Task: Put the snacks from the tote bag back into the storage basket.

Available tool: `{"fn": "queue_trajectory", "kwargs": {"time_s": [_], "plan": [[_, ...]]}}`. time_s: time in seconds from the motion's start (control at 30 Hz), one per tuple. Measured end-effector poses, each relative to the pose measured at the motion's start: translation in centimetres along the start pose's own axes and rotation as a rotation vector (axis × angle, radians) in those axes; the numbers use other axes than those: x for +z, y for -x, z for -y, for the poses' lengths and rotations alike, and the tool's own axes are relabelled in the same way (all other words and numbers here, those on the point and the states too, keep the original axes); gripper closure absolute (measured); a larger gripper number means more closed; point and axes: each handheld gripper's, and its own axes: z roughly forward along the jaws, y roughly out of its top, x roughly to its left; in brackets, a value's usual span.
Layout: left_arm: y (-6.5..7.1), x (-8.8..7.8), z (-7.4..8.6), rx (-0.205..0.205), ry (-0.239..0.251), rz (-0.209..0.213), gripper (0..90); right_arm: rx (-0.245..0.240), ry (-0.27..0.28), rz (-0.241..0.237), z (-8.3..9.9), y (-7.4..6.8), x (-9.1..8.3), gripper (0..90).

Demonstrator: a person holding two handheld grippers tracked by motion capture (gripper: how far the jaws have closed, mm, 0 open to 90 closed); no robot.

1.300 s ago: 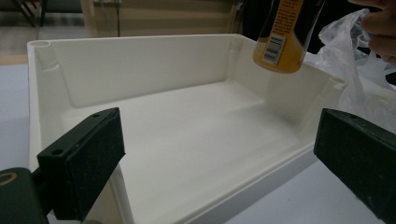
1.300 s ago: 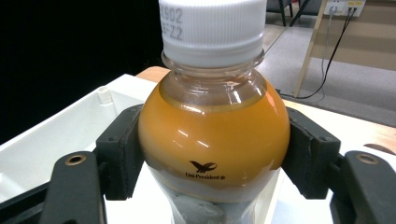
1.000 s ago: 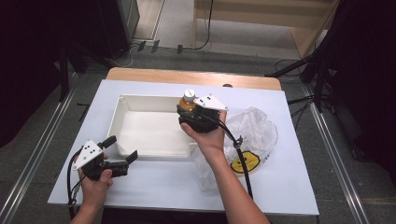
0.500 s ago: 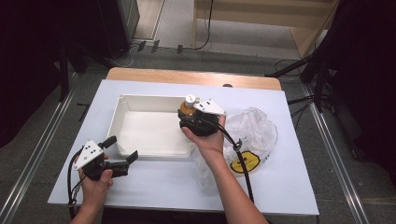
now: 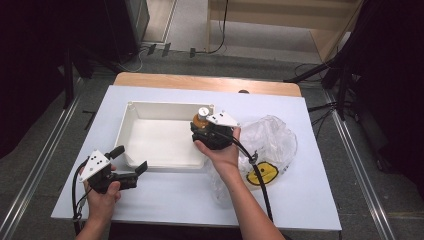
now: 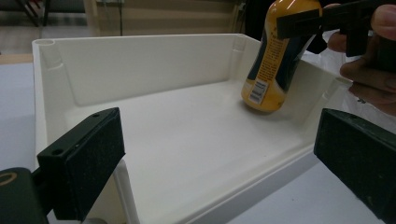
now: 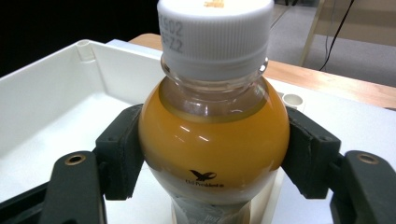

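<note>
carefully now, since the right gripper (image 5: 206,131) is pinching a bottle of orange drink (image 7: 212,135) at its shoulder, one black pad pressed to each side just under the white cap (image 7: 215,28), and the bottle's base sits in the near right corner of the white tray (image 5: 131,131), leaning a little toward the tray's wall as the left gripper view shows it (image 6: 275,56). the step in hand looks like setting the bottle down inside the tray, so the good way is to bring it upright before letting go: ease the hand until the base lies flat on the tray floor, then spread the jaws slowly and lift straight up past the cap so neither pad drags the neck sideways. a release while it leans could tip it against the wall or roll it across the floor. the left gripper (image 5: 131,165) rests on the table (image 5: 165,200) just outside the tray's near left corner, its jaws spread wide and holding nothing; it is best kept there, clear of the work. the crumpled clear plastic bag (image 5: 272,142) lies to the right of the tray, beside the person's right hand (image 5: 222,152), and should not be snagged by the trailing cable on the way out.
</note>
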Motion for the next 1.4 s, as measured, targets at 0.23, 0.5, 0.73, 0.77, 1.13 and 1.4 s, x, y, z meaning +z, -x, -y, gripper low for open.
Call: {"fn": "queue_trajectory", "kwargs": {"time_s": [0.23,0.5,0.73,0.77,1.13,1.4], "plan": [[-0.1,0.0,0.0,0.001,-0.001,-0.001,2.0,0.002,-0.01,-0.004,0.3,0.0,0.2,30.9],[-0.1,0.0,0.0,-0.002,-0.001,-0.002,2.0,-0.003,-0.021,-0.002,0.6,0.1,0.4,30.9],[0.0,0.1,0.1,-0.002,-0.003,-0.002,2.0,-0.007,-0.027,-0.022,0.7,0.2,0.6,30.3],[0.0,0.1,0.1,0.0,-0.004,-0.003,2.0,-0.006,-0.027,-0.023,0.6,0.2,0.6,30.1],[0.1,-0.1,0.1,-0.002,0.004,-0.01,2.0,0.003,0.039,-0.053,-0.2,0.6,-1.0,21.2],[0.1,0.1,0.3,0.004,-0.005,-0.017,2.0,0.005,0.06,-0.066,-0.6,1.2,-2.3,19.5]]}}
